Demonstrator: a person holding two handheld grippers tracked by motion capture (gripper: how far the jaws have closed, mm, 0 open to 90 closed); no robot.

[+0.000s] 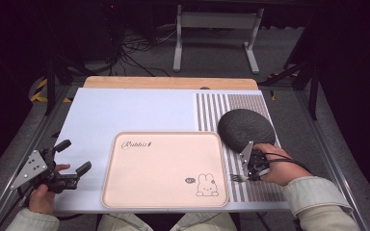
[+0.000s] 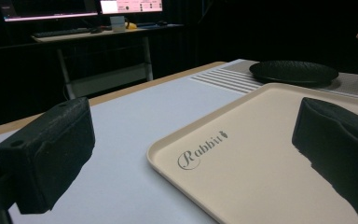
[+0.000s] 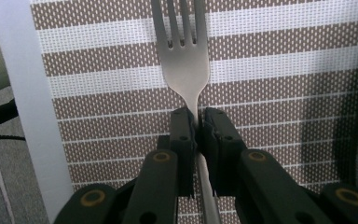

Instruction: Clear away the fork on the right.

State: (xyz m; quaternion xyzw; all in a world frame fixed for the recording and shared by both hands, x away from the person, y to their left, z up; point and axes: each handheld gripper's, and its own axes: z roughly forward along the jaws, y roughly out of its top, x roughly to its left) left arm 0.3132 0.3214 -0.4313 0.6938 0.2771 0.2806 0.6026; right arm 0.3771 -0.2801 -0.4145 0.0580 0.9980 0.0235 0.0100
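1. The right gripper (image 3: 196,122) has its jaws pinched on the neck of a metal fork (image 3: 185,56), tines pointing away from it (no gap left beside the handle).
2. The fork (image 1: 238,177) lies on the striped placemat (image 1: 212,107), just right of the beige tray (image 1: 164,168).
3. A dark plate (image 1: 245,129) sits on the placemat beyond the tray's far right corner.
4. The left gripper (image 1: 71,156), left of the tray, stands wide open and holds nothing.
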